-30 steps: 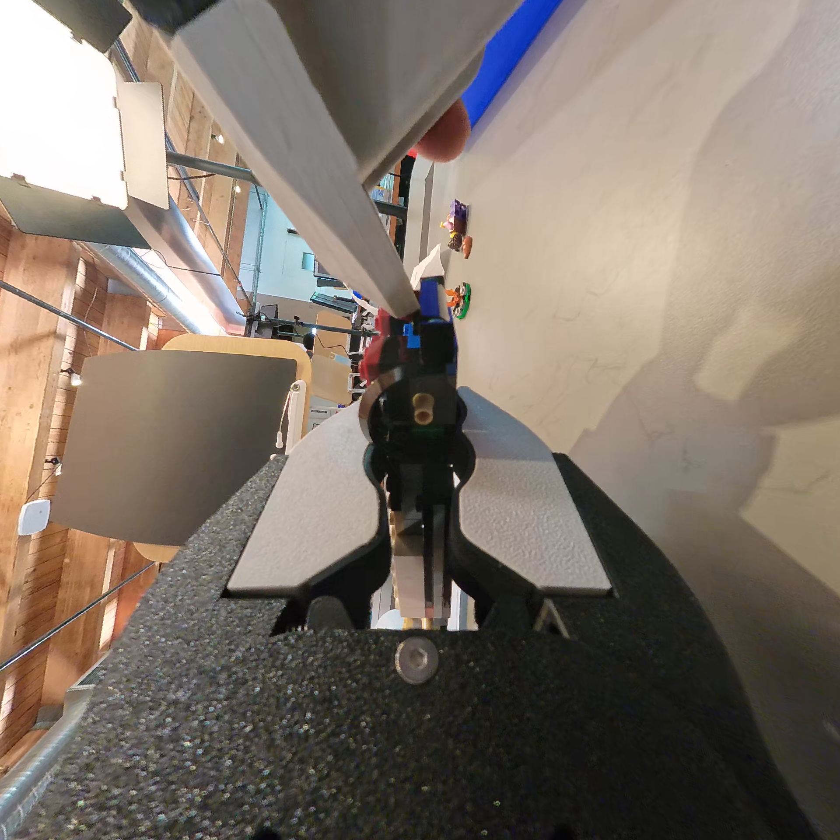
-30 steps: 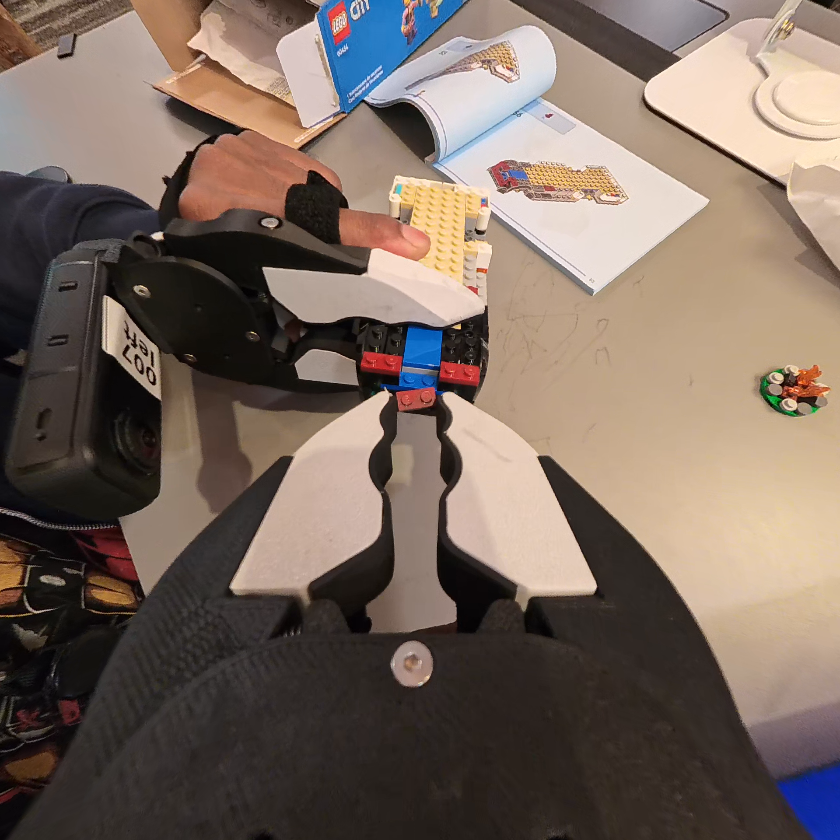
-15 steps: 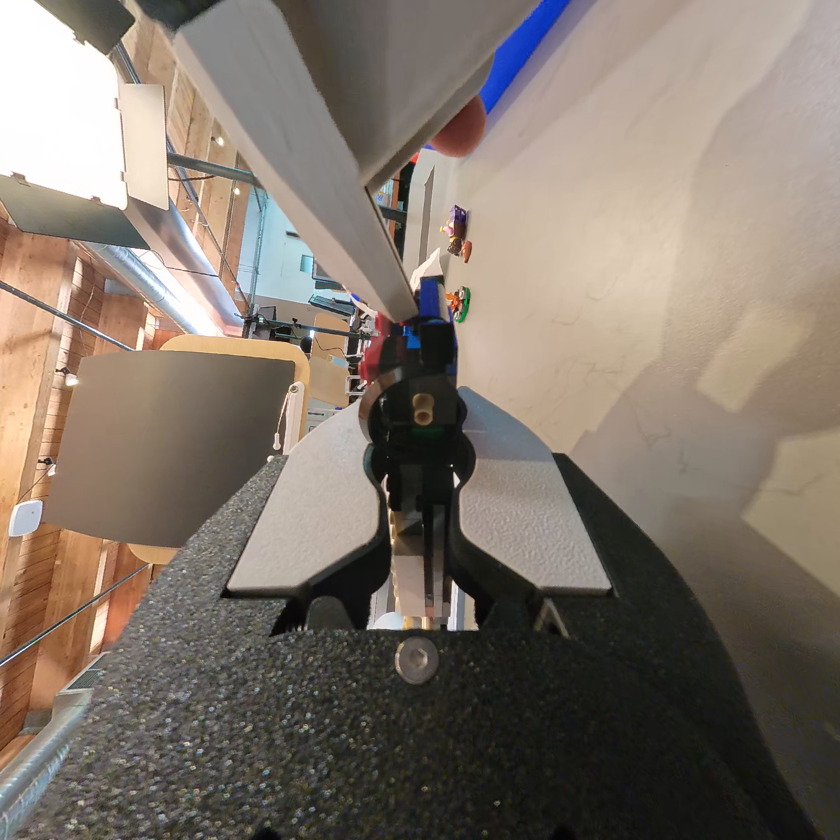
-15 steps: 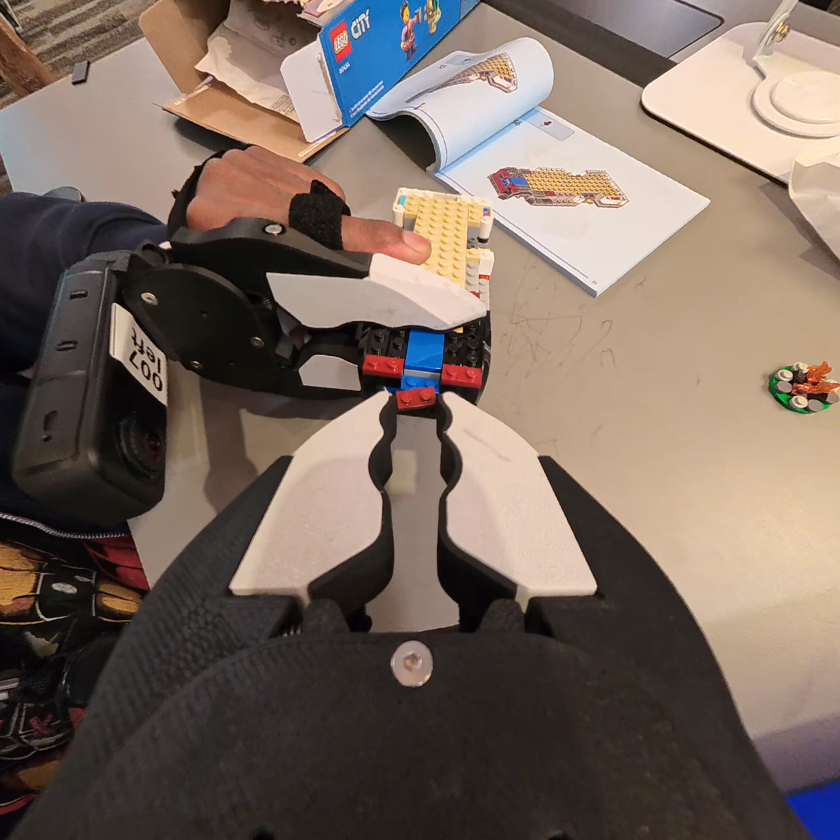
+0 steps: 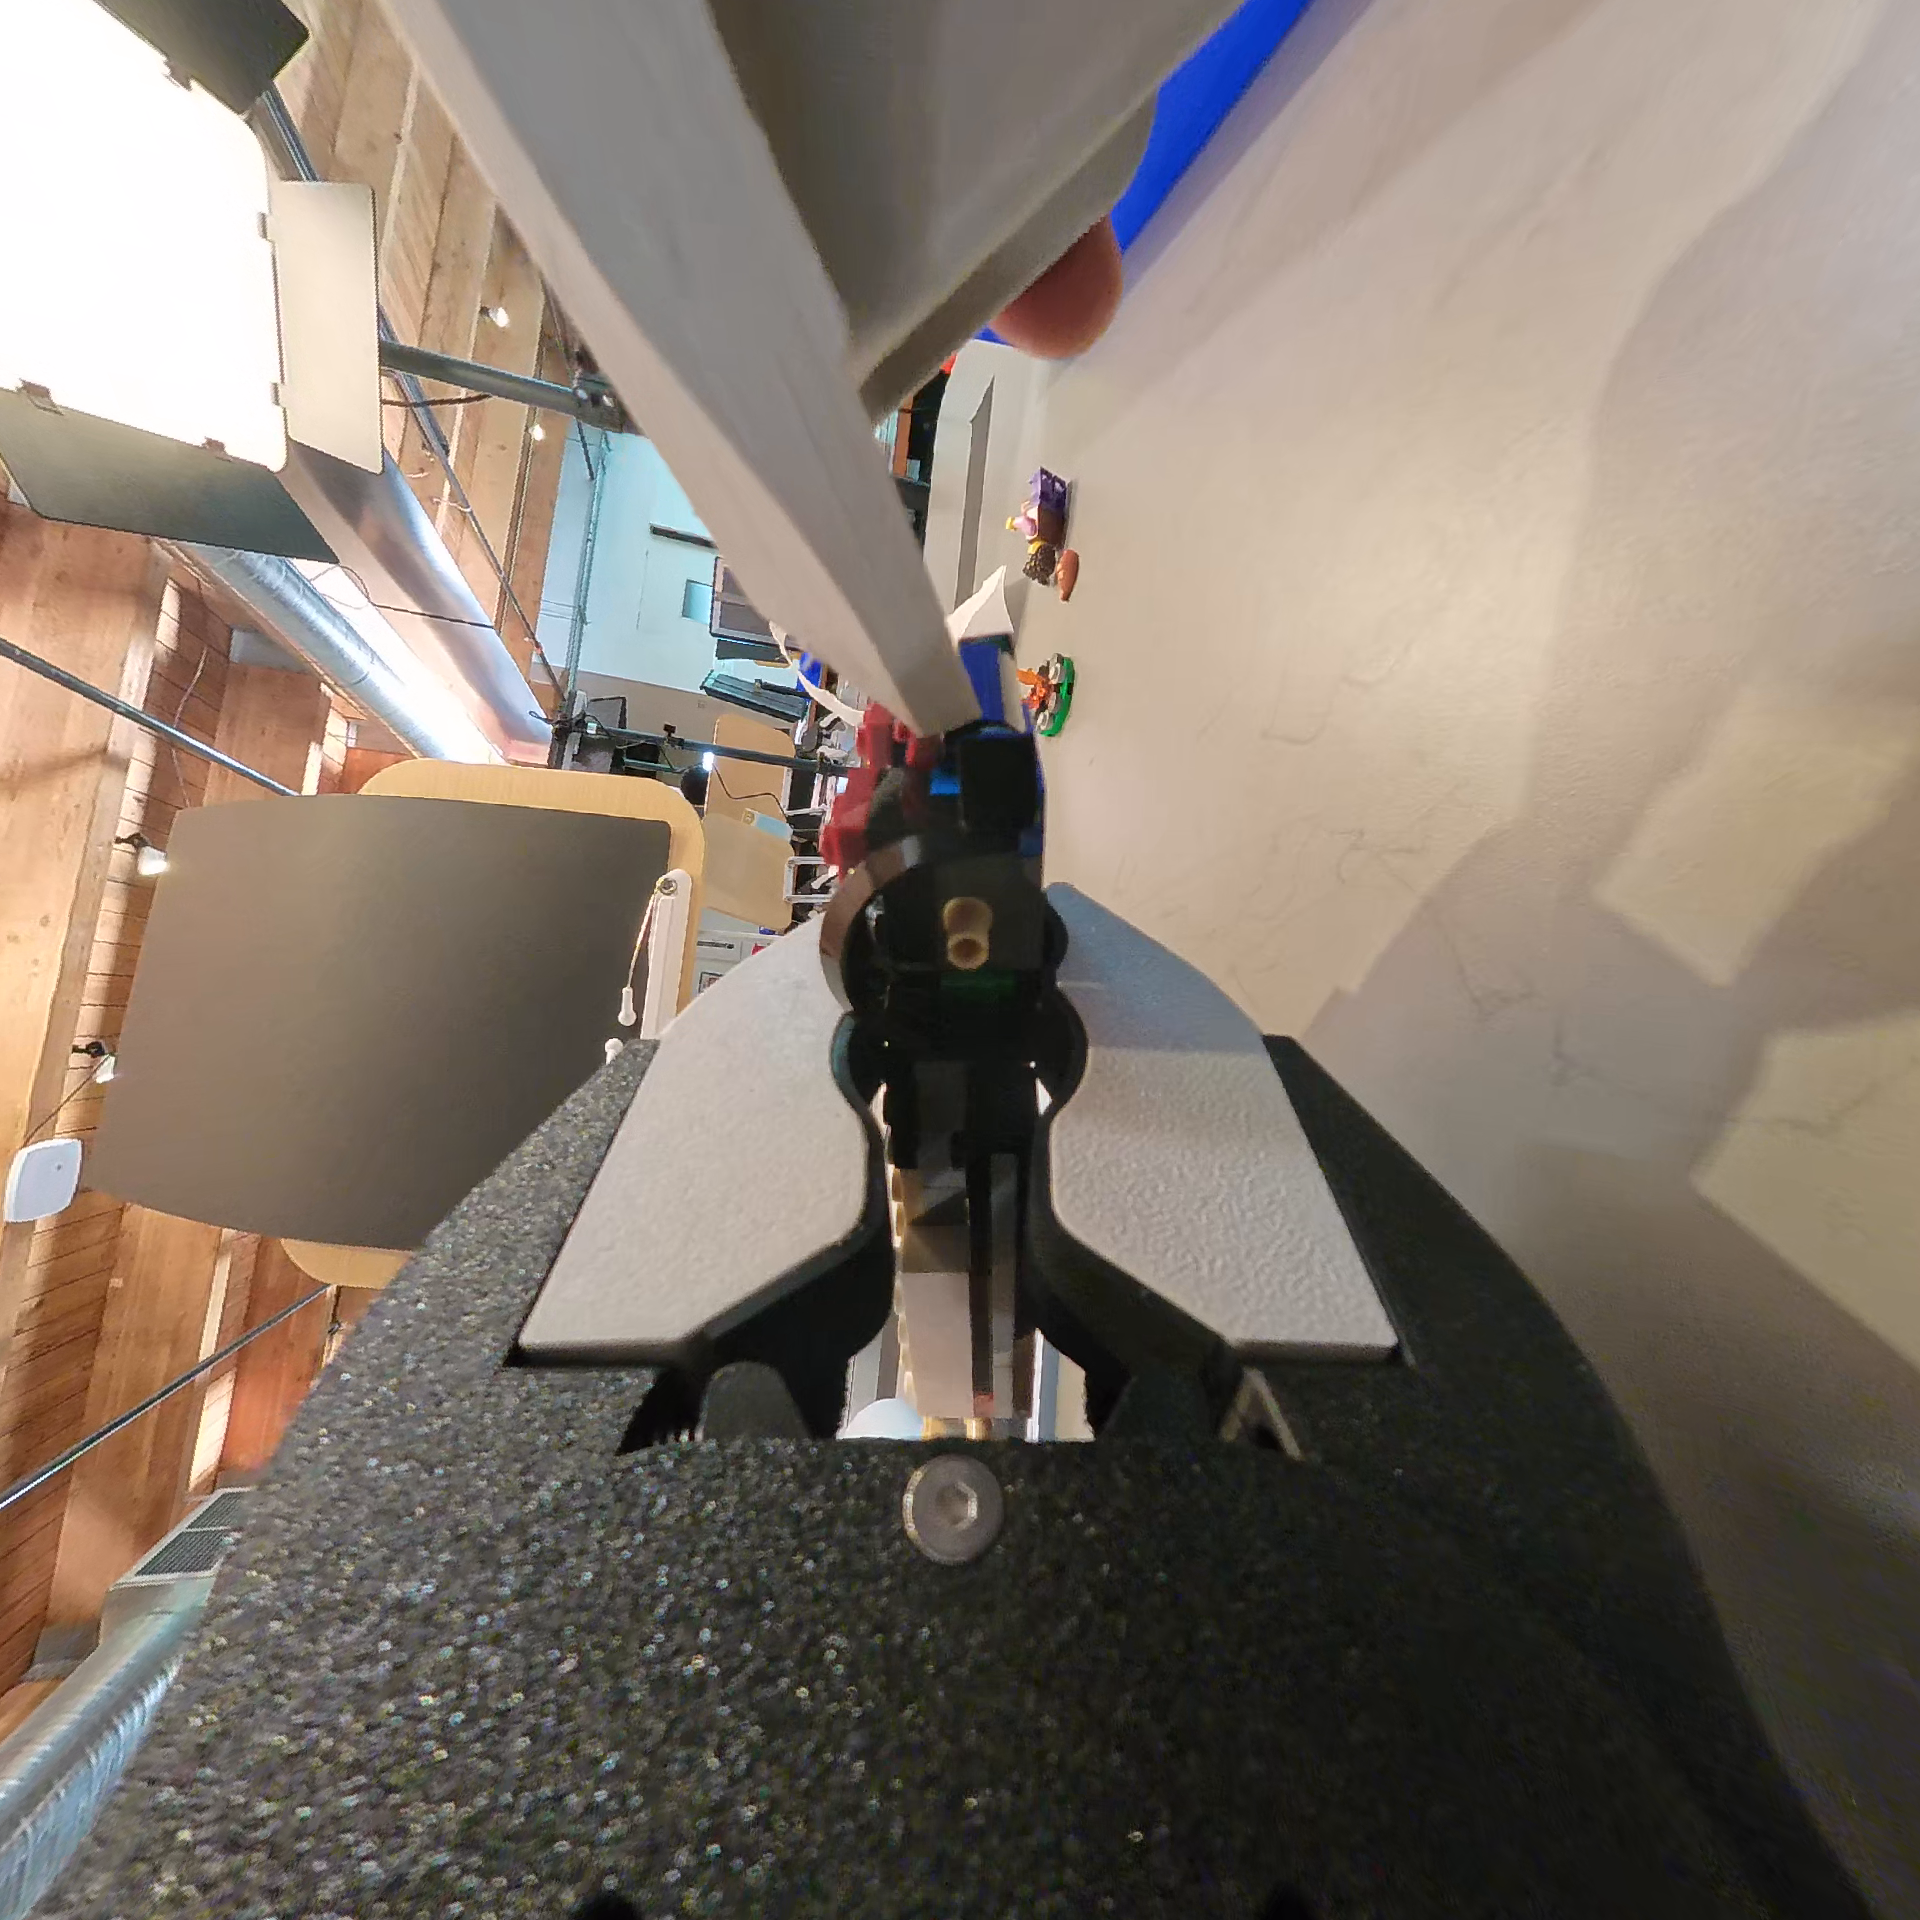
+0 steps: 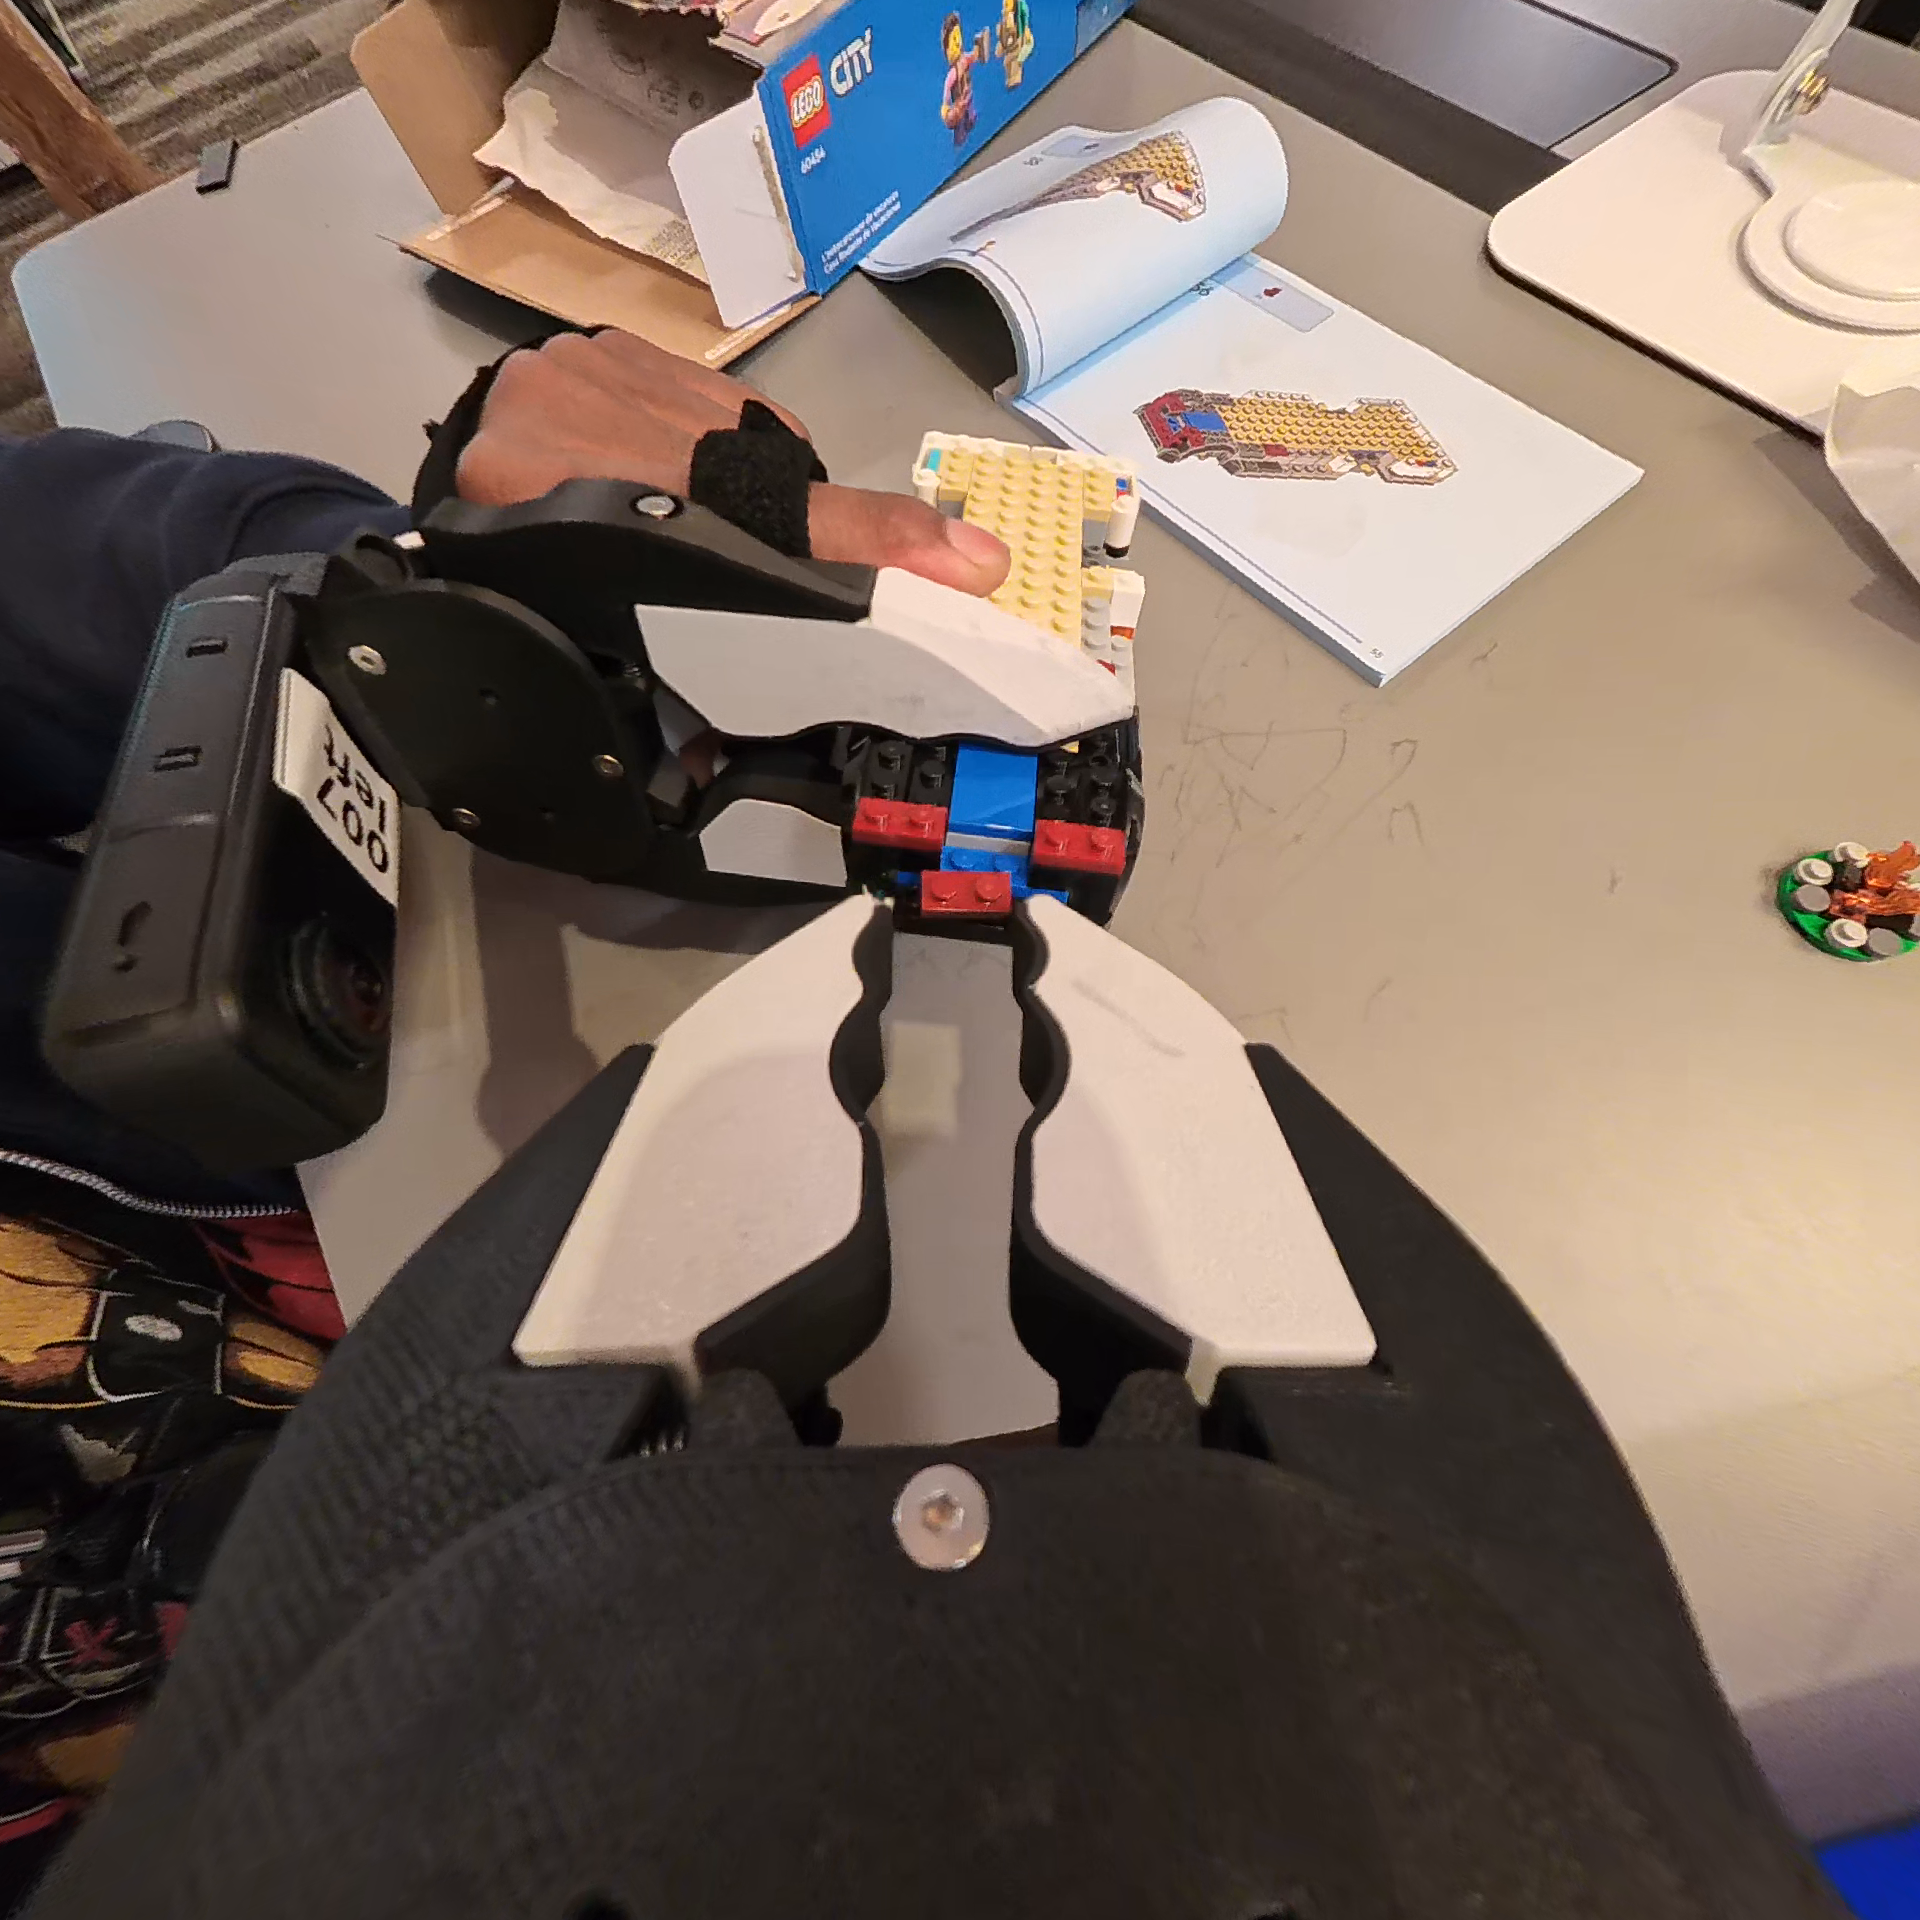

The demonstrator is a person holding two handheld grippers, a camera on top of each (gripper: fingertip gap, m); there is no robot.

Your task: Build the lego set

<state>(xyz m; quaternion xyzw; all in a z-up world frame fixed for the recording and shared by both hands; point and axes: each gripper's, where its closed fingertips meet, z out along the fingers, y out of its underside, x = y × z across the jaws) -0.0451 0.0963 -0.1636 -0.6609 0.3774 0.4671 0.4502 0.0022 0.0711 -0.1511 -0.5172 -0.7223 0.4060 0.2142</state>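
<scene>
Item 1. Clamped flat between the fingers of the left tool, centre of frame: brick model, tan studded deck uppermost, black hull with blue and red plates turned toward the lower frame. Steadied further by a thumb of the hand pressed on the deck; probably held so to keep the near end exposed and firm.

Item 2. Found at that near end, just above the right tool: small red plate, seated on the model. Lay between parted fingertips, with a sliver of gap at the left tip; not gripped.

Item 3. Left on the worktop: open booklet upper right, blue box at top, round green piece far right.
</scene>
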